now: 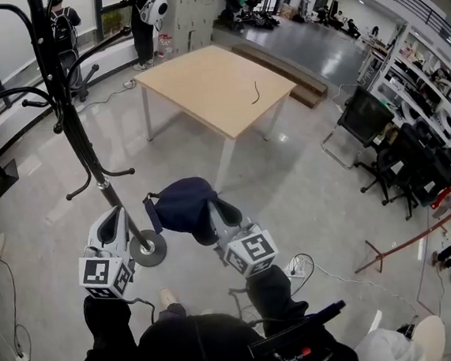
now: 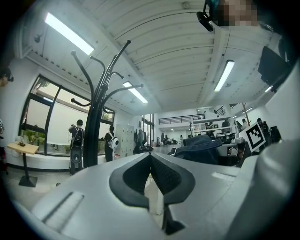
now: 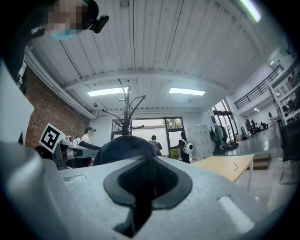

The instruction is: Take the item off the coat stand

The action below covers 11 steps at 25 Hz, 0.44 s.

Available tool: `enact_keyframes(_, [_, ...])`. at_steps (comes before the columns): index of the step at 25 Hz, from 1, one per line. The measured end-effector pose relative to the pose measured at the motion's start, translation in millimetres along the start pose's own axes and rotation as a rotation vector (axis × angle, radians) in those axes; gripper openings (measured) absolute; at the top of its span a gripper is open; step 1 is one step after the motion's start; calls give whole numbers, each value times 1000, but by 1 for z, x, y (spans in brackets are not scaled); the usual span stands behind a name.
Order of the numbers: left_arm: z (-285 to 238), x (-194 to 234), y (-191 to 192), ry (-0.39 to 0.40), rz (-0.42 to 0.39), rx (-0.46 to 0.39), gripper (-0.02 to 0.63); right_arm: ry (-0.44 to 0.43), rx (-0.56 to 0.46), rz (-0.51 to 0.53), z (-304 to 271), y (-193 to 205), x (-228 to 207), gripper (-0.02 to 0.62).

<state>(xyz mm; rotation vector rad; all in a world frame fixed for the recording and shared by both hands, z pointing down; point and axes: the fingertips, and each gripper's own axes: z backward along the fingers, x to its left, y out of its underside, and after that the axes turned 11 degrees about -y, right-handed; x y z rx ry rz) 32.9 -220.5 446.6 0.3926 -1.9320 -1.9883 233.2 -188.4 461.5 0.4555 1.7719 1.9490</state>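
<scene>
The right gripper (image 1: 212, 209) is clamped on a navy cap (image 1: 182, 203): in the right gripper view its dark pads (image 3: 161, 180) sit together with a fold of the dark fabric pinched between them, and the rounded crown of the cap (image 3: 121, 148) rises just beyond the tips. In the head view the cap hangs in the air over the pale floor (image 1: 289, 185), clear of the black coat stand (image 1: 66, 112). It sits just to the right of the stand's pole and above the right-hand edge of its round base (image 1: 149, 250), short of the near corner of the wooden table (image 1: 216, 85). None of the stand's curved hooks that show carries anything. The left gripper (image 1: 120, 213) is held just beside the pole on its left, level with the right one. The left gripper view shows its jaws brought together at the tips with nothing gripped, the stand (image 2: 93, 126) ahead on the left and the cap (image 2: 201, 145) off to the right. A small dark curved object (image 1: 256, 92) lies near the table's right edge.
</scene>
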Motion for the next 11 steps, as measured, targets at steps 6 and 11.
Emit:
enact_keyframes(6, [0,1,3,-4,2,4,3,0,2,-7,0,3,1,18])
enact_keyframes(11, [-2,4,2,-2,2,1,3,-2,-1,-2,-2,1,0,18])
